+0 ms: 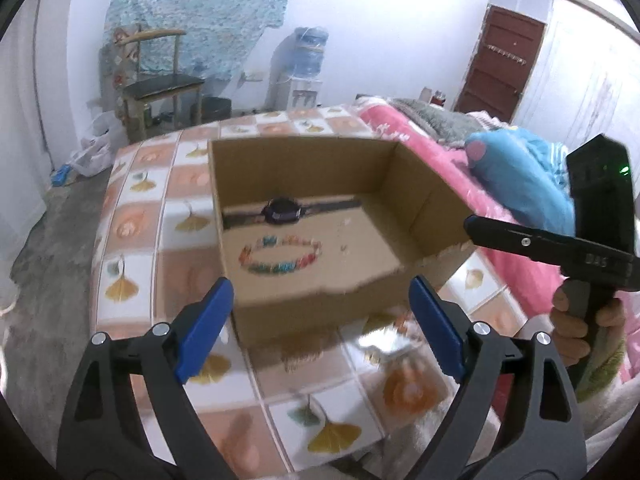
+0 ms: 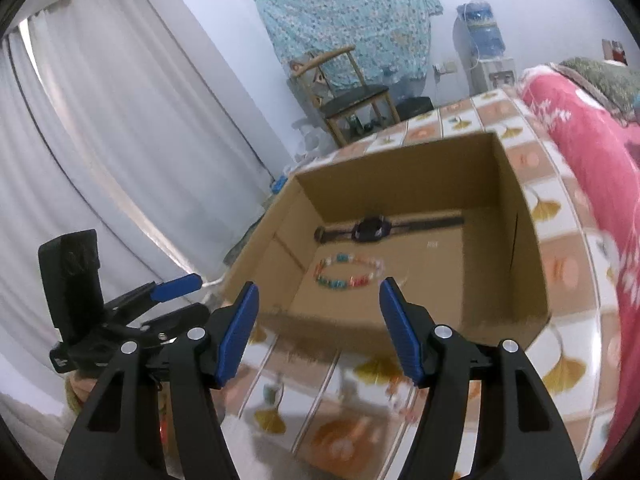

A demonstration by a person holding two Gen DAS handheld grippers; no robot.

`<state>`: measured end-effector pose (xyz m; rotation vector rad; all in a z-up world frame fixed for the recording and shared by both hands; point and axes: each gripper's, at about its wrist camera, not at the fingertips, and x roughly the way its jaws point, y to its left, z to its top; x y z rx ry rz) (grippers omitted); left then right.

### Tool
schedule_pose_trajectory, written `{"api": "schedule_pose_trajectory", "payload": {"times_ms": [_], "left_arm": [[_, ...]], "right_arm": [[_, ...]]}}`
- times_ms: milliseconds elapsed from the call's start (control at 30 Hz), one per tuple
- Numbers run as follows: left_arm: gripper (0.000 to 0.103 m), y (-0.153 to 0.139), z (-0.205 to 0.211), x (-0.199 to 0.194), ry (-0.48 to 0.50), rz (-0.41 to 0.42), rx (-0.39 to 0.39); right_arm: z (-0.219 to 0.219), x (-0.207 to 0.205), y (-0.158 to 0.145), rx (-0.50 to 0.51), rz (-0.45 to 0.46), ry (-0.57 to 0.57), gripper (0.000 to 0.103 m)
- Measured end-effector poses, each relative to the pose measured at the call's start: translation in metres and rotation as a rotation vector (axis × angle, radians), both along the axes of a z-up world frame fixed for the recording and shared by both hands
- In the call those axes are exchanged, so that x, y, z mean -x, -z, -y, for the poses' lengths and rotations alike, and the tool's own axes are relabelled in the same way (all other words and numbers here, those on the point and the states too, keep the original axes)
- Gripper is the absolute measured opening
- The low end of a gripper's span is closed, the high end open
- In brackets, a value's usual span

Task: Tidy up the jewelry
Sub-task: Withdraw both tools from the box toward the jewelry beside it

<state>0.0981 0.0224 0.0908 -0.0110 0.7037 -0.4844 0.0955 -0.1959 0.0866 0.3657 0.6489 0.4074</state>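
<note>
The cardboard box (image 1: 312, 184) is matt brown paperboard with a rough, torn rim. The counter (image 1: 132, 216) has a glossy, smooth covering that reflects light. The beaded bracelet (image 1: 282, 256) looks like shiny coloured beads. The watch (image 1: 282, 210) has a dark matt strap. The gripper fingers (image 2: 236, 336) carry blue ribbed plastic pads.

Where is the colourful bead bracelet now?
The bead bracelet lies flat on the cardboard box floor, just nearer both cameras than the black watch.
</note>
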Motion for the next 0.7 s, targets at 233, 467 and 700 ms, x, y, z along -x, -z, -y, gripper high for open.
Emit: {"api": "schedule_pose_trajectory", "payload": {"times_ms": [233,467,700], "left_arm": [[0.086,0.029,0.002,0.02,-0.032,0.002,-0.059],[0.086,0.039,-0.005,0.025,-0.066,-0.001,-0.082],[0.086,0.04,-0.013,0.024,-0.101,-0.005,-0.073]], "right_arm": [[-0.009,0.018,0.032,-0.013,-0.082,0.015,0.061],[-0.011,0.016,0.047,-0.032,-0.132,0.019,0.061],[-0.015,0.018,0.049,-0.029,-0.139,0.022,0.061]]}}
